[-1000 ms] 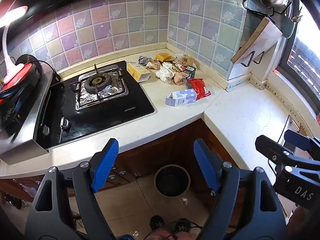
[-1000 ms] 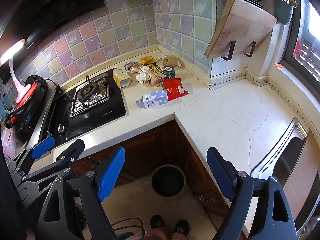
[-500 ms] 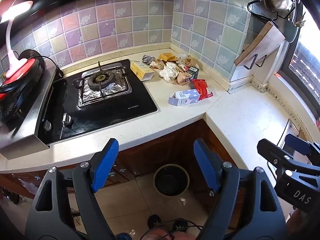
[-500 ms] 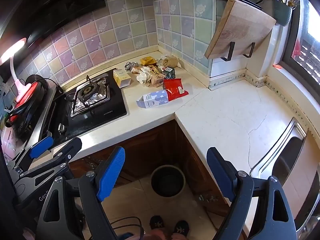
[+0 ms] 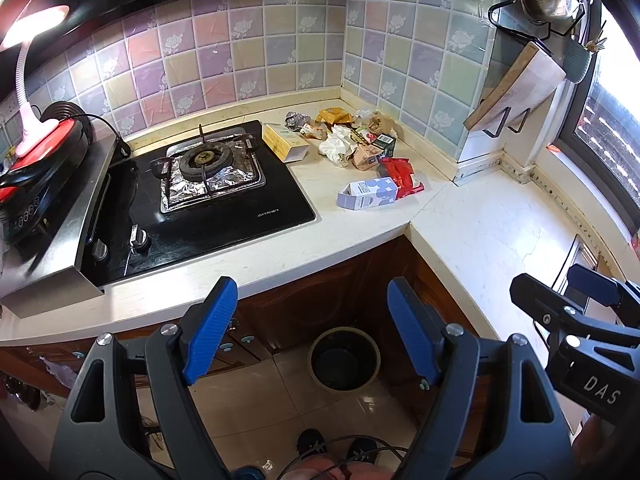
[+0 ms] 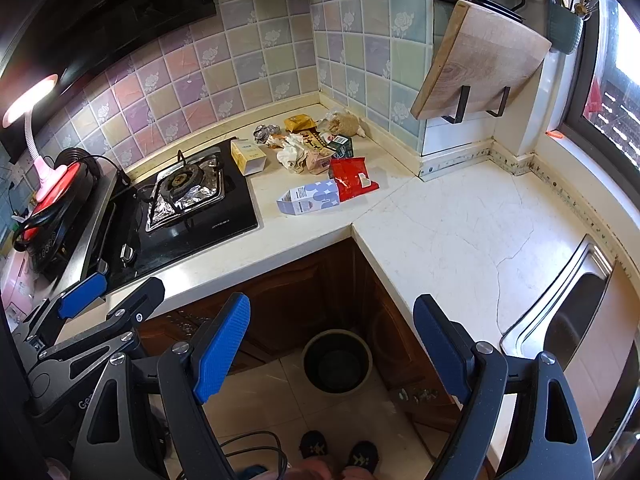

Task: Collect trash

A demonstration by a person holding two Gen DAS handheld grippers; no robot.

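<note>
Both claws are seen held above the floor in front of an L-shaped kitchen counter (image 5: 360,236). The left claw (image 5: 312,330) is spread wide, with nothing between its blue pads; the right claw (image 6: 332,346) is likewise spread wide and empty. Neither claw is in contact with anything.

The trash (image 6: 308,148) is gathered in the far corner of the counter, to the right of the gas stove (image 5: 212,168). Nearest the counter edge a pale blue-and-white carton (image 6: 310,199) is laid on its side, touching a red wrapper (image 6: 352,180) on its right. Farther back, a yellow box (image 6: 248,156) is placed at the stove's right edge, beside crumpled white paper (image 6: 291,152), a foil ball (image 6: 264,133), a yellow-brown packet (image 6: 300,122) and other wrappers too small to be identified.

A round dark bin (image 5: 344,360) is set on the tiled floor below the counter's inner corner, between the two claws in both views. A wooden cutting board (image 6: 480,60) is hung on the right wall, and a steel sink (image 6: 576,312) is set into the counter at near right.
</note>
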